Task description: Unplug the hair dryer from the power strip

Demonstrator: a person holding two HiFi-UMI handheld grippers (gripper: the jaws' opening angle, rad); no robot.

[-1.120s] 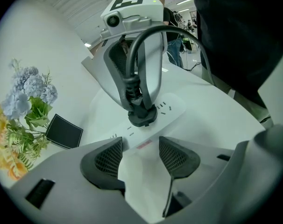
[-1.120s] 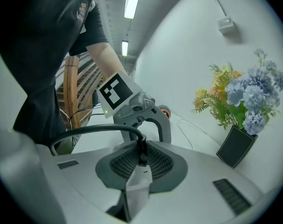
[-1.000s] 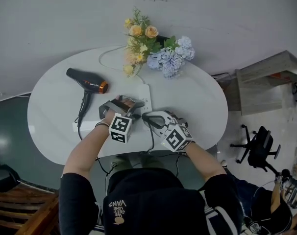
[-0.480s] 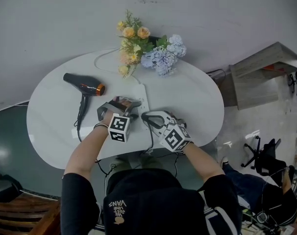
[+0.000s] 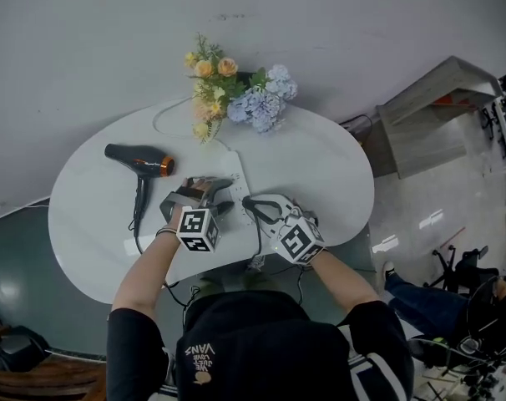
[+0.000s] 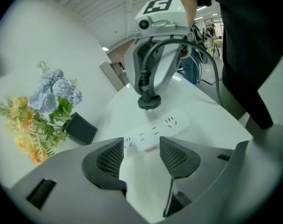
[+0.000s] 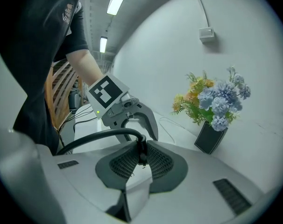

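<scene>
We are working at a white oval table (image 5: pixel 324 161) with a gripper in each hand. We are pinching the black plug (image 6: pixel 150 101) in the right gripper (image 7: pixel 140 160): its pads are pressing together on the plug, and the black cord (image 7: pixel 97 137) is curving away from them to the left. From the left gripper view, the plug is hanging just above the white power strip (image 6: pixel 166 123) and apart from it, so it is out of its socket.

We are holding the left gripper (image 6: pixel 140 149) with its jaws spread and gripping nothing. The near end of the power strip is showing between them, a little beyond the pads; we cannot tell whether the gripper is touching it. The strip is lying flat near the middle of the table, between the two grippers and the flowers (image 5: pixel 232 90).

The hair dryer (image 5: pixel 140 157) is lying on its side on the left part of the table, well apart from both grippers, with its orange-ringed nozzle pointing toward the middle. The flowers, yellow and pale blue, are standing in a black vase (image 7: pixel 209 139) at the far edge of the table by the wall.
</scene>
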